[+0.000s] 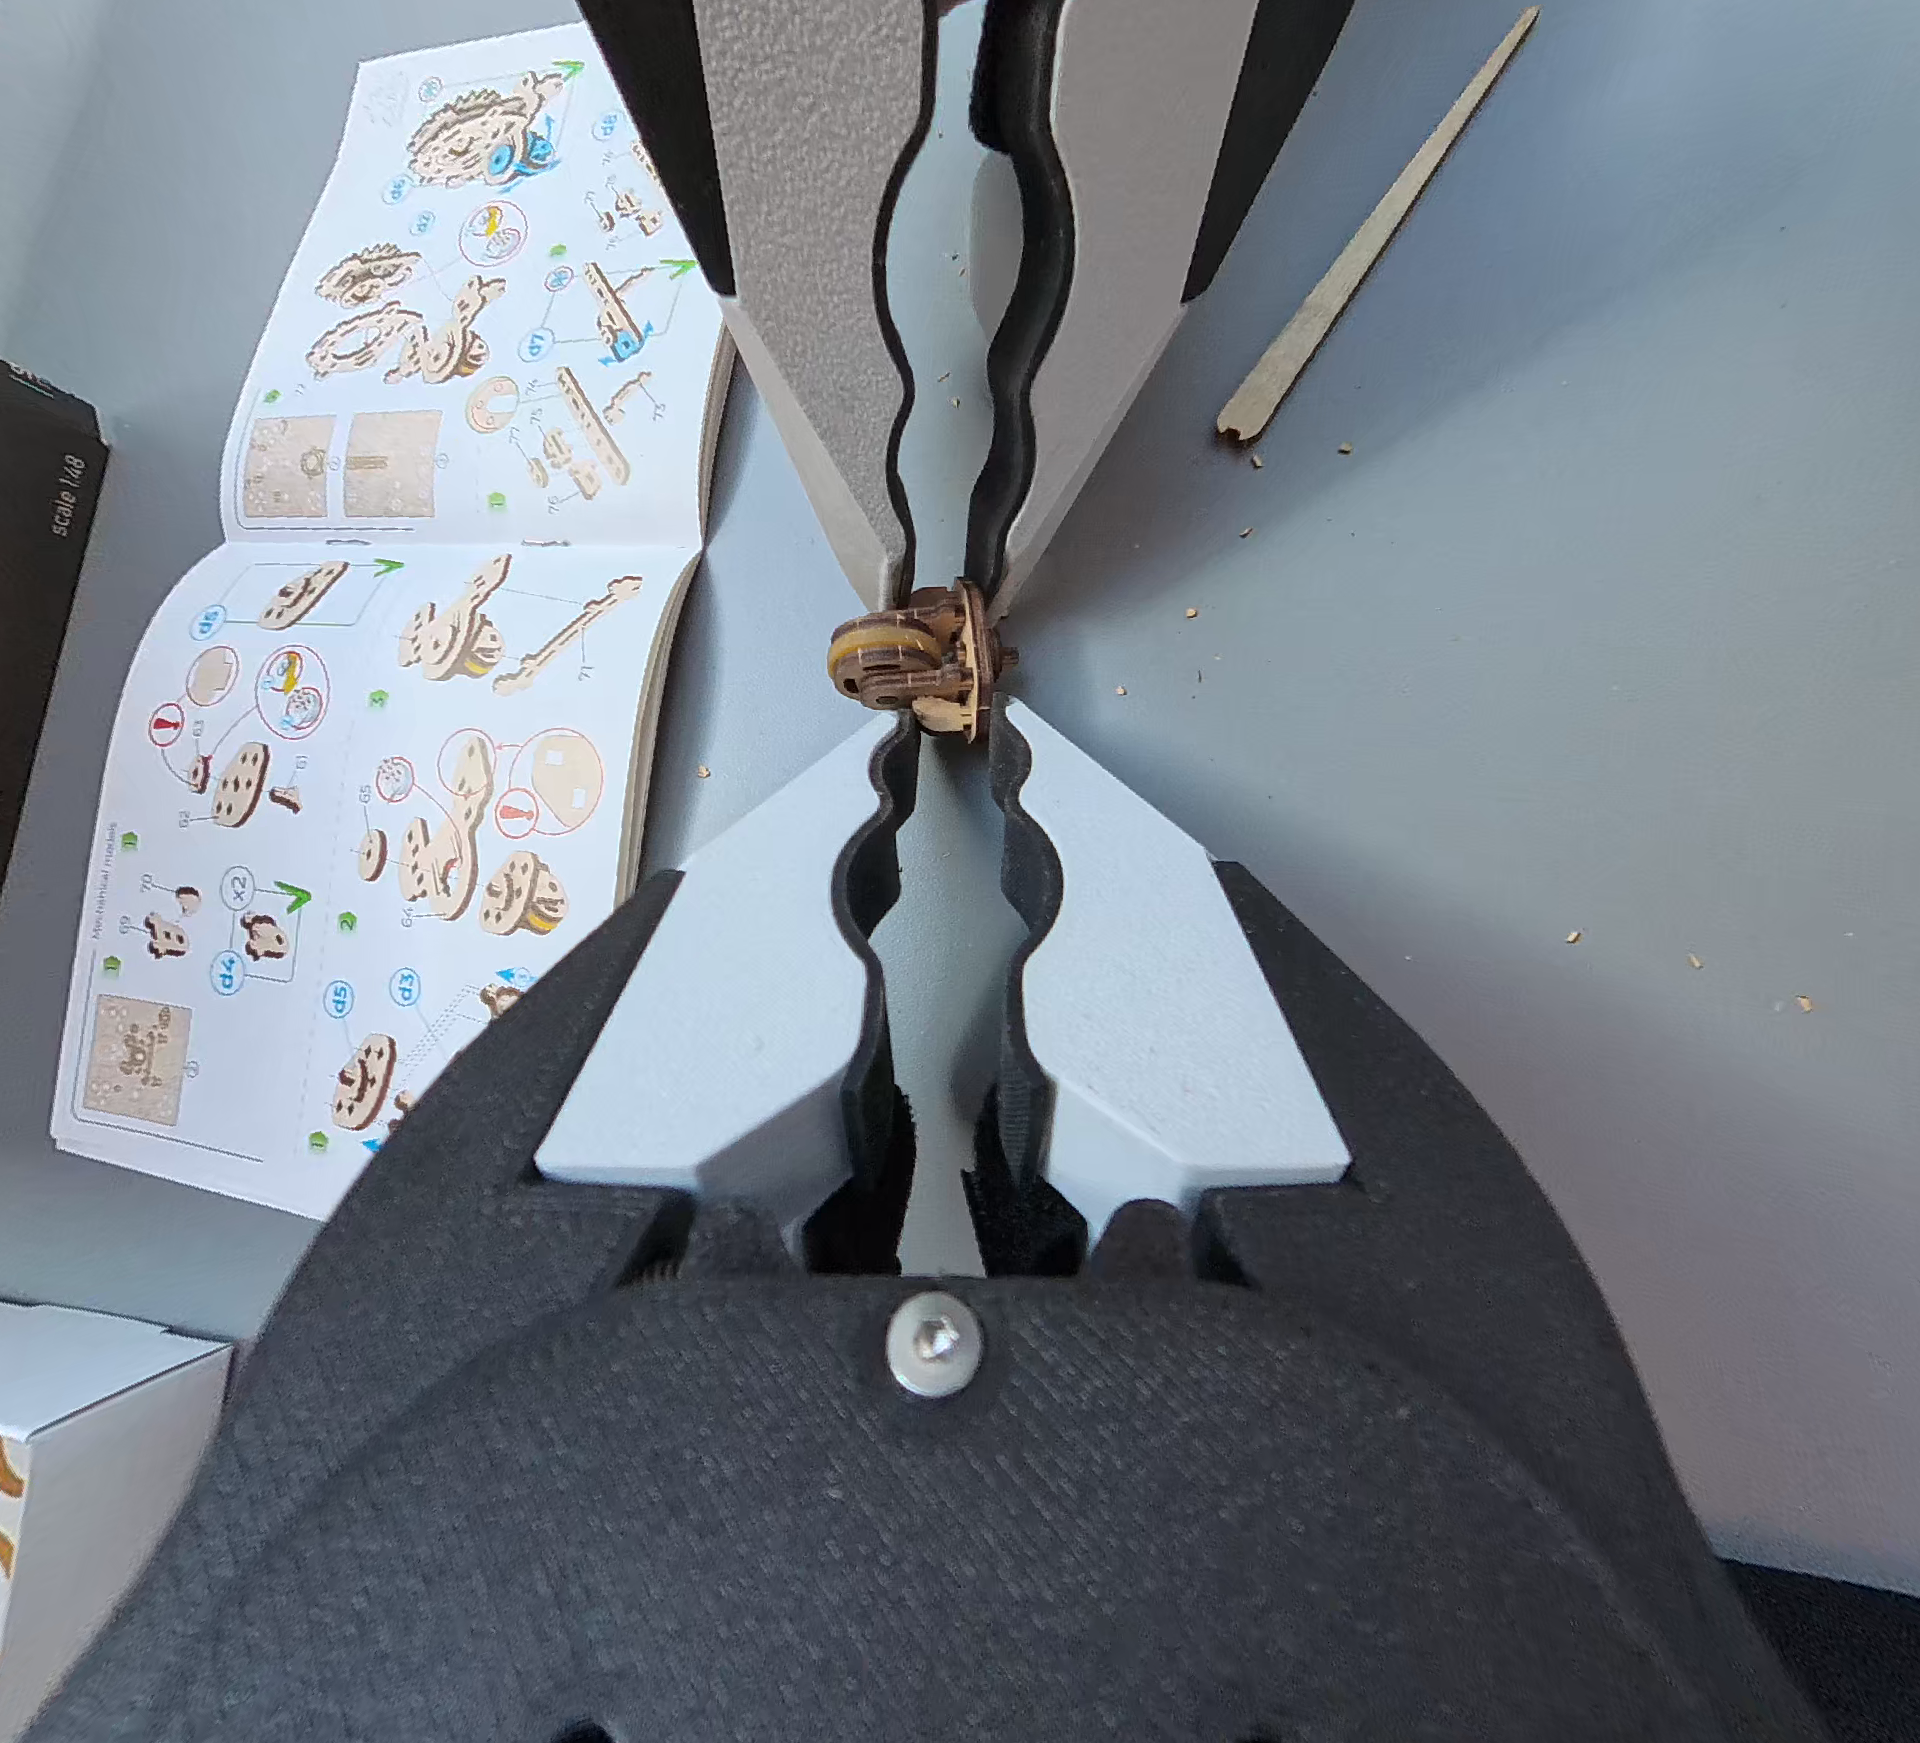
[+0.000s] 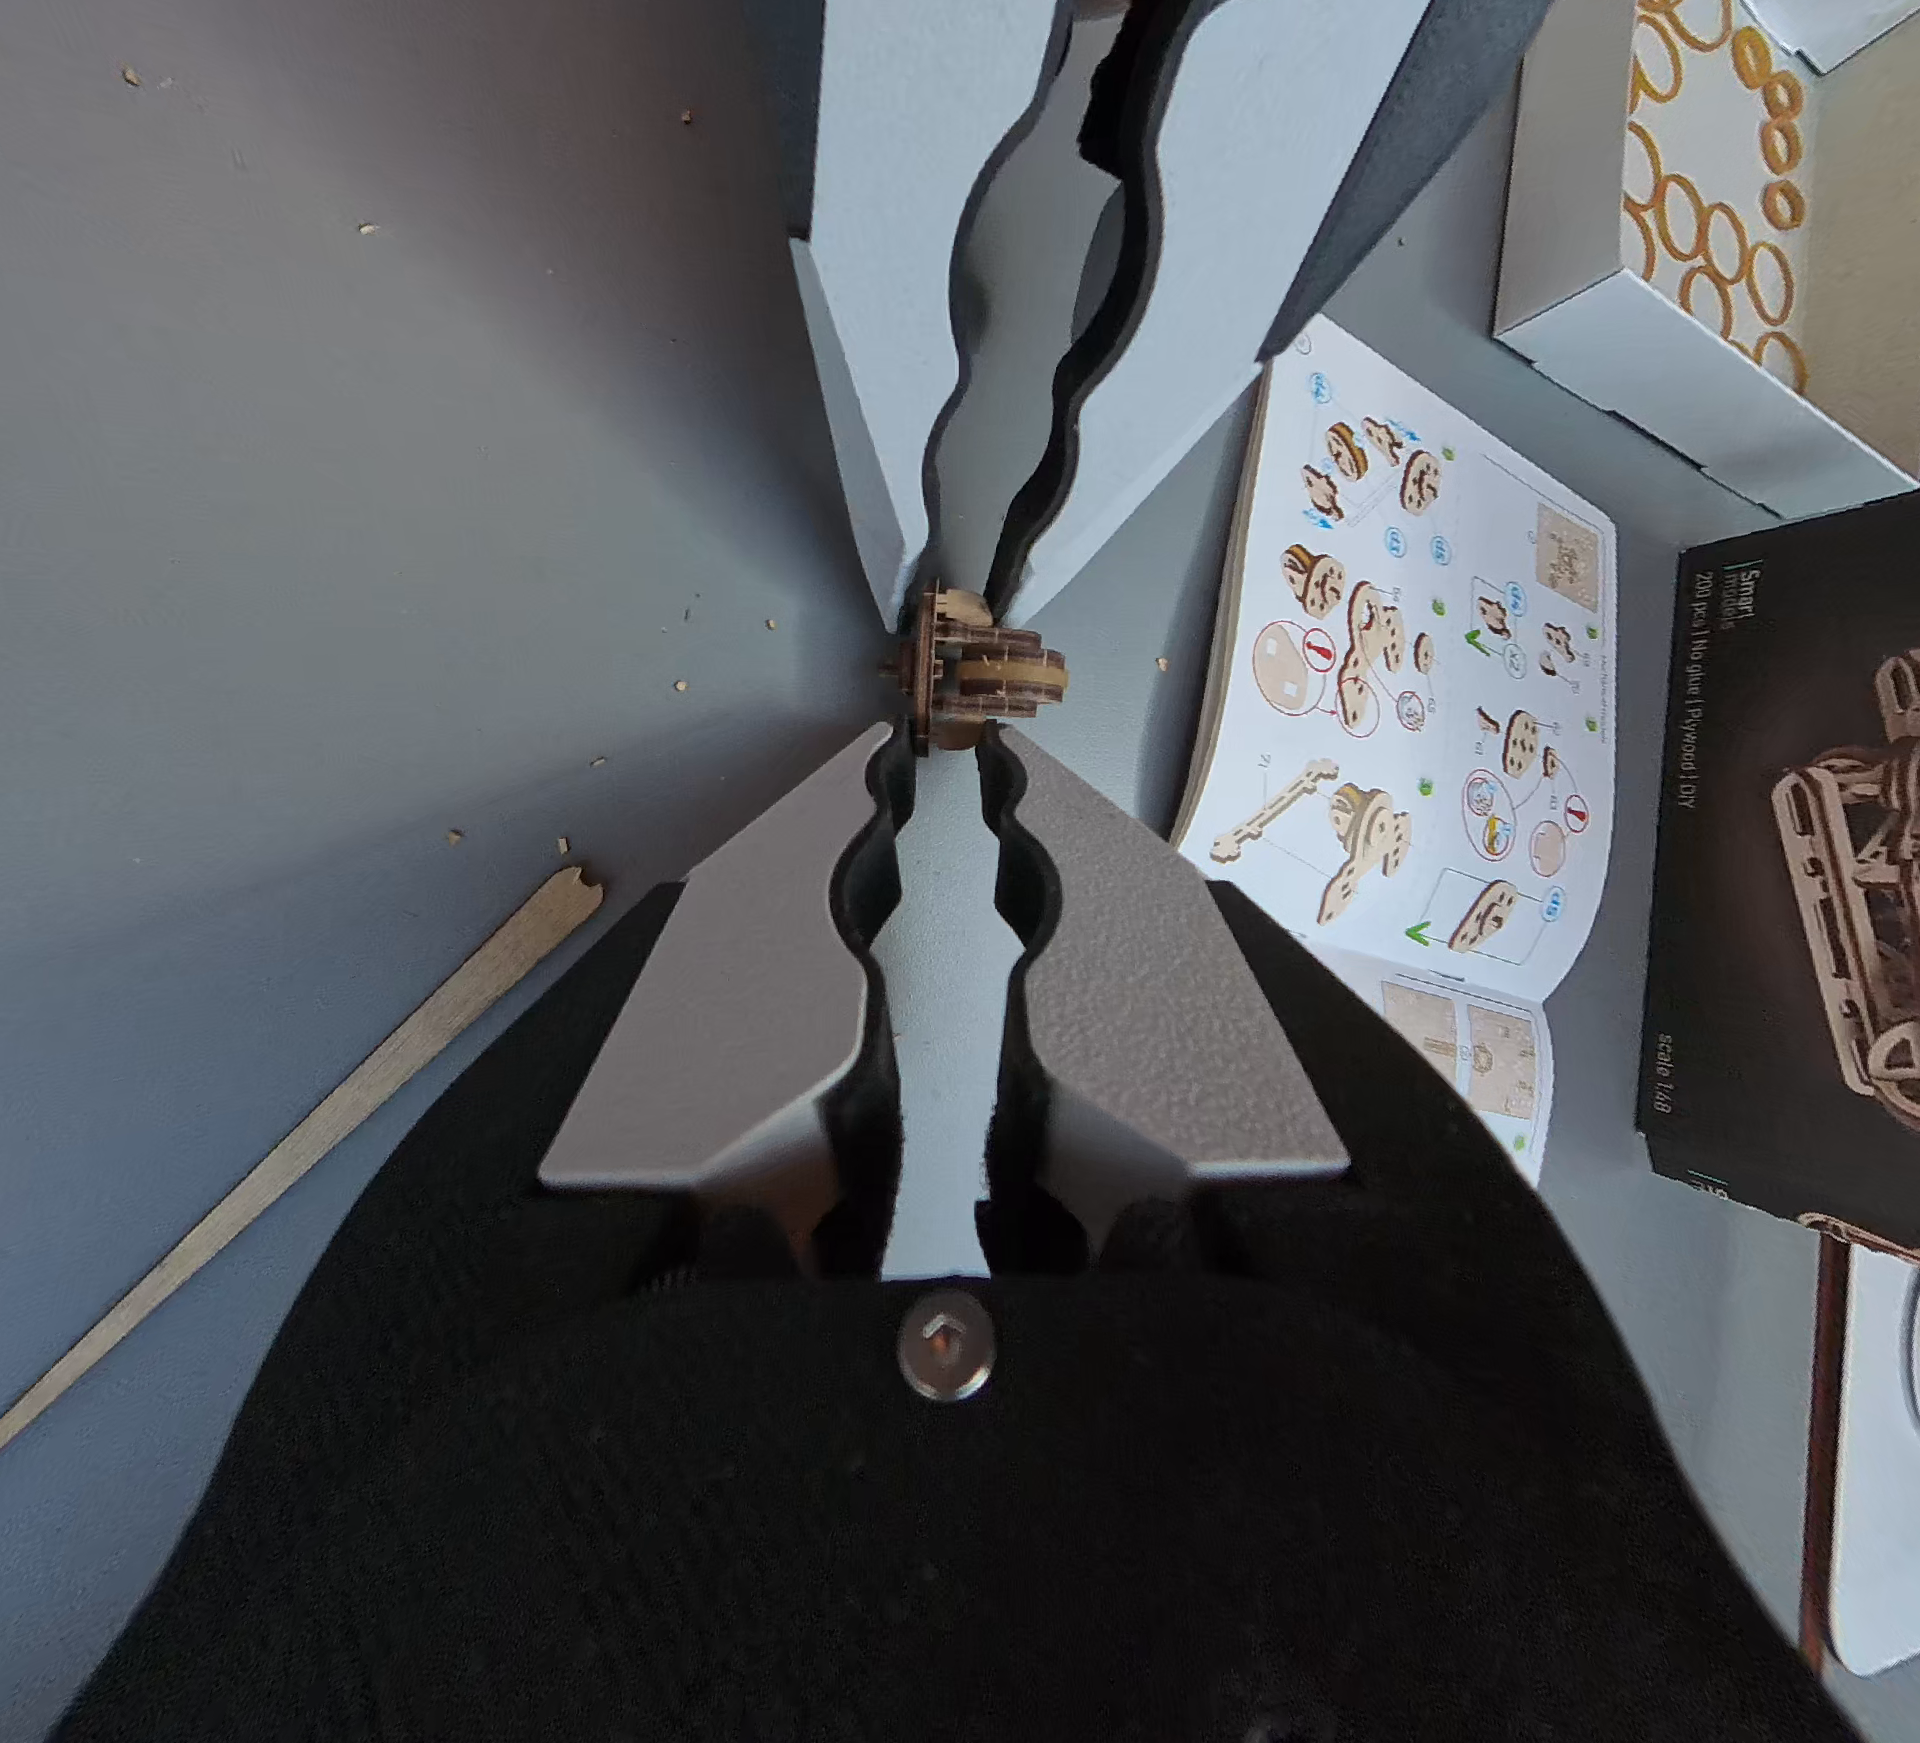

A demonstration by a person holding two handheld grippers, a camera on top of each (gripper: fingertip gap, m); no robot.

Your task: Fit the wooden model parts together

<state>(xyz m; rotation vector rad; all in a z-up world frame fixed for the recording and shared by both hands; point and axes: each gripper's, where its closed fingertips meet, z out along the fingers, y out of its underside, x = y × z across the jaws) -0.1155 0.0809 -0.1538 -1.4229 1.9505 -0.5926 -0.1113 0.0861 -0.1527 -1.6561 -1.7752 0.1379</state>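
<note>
A small wooden model assembly (image 1: 920, 659) of stacked discs and pegs hangs above the grey table, pinched from two sides. My left gripper (image 1: 945, 725) comes in from the bottom of the left wrist view, its jaws nearly closed on the assembly's near edge. My right gripper (image 1: 943, 587) faces it tip to tip from the top and is closed on the far edge. In the right wrist view the assembly (image 2: 977, 670) sits between my right gripper (image 2: 940, 739) below and my left gripper (image 2: 951, 594) above.
An open instruction booklet (image 1: 416, 613) lies left of the grippers and also shows in the right wrist view (image 2: 1413, 685). A thin wooden stick (image 1: 1371, 239) lies on the table (image 1: 1558, 758) among wood crumbs. A black box (image 2: 1797, 872) and a white ring-patterned box (image 2: 1704, 166) stand beyond the booklet. Only a small space, under 4 cm, lies between the two pairs of fingers. The thin wooden stick (image 1: 1371, 239) is about 11 cm from both grippers' fingertips. Seen from the right wrist view (image 2: 334, 1110) as well.
</note>
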